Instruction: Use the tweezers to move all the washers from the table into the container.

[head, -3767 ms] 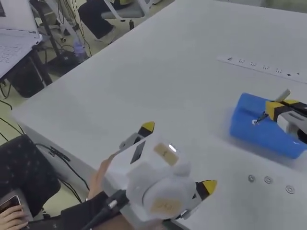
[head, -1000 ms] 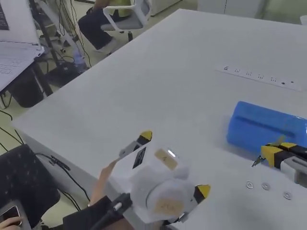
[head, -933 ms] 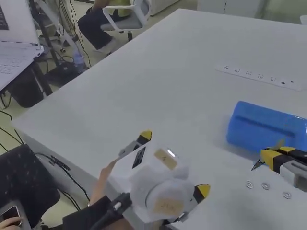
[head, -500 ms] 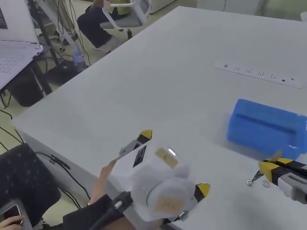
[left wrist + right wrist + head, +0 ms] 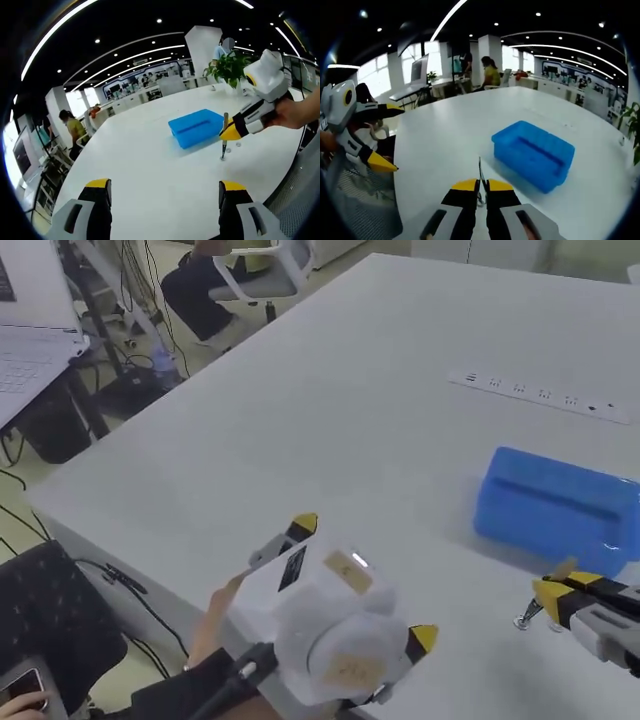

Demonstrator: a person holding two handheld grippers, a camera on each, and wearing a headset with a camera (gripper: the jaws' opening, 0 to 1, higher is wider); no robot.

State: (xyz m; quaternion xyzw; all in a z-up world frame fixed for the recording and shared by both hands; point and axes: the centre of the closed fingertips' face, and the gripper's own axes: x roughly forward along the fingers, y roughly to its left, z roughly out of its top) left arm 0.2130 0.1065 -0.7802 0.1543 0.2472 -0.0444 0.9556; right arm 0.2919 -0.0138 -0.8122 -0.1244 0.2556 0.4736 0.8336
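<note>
Your right gripper has its jaws closed together on the tweezers, which stick out past the yellow tips and slant down toward the table. Their points come down right at the nearest washer, directly ahead of and below the gripper. The pictures are too small to tell whether the points have it pinched or only touch it. This hand is the nearer one by far. Your left gripper hangs over the table's near edge, well apart from the work, jaws spread wide and holding nothing. The container lies just beyond the washer on the far side, its long axis running across your line of reach, so I judge the carry to be up and forward over its near wall. The washer is a small, flat, silvery ring lying flat on the white top, with another washer just beside it.
</note>
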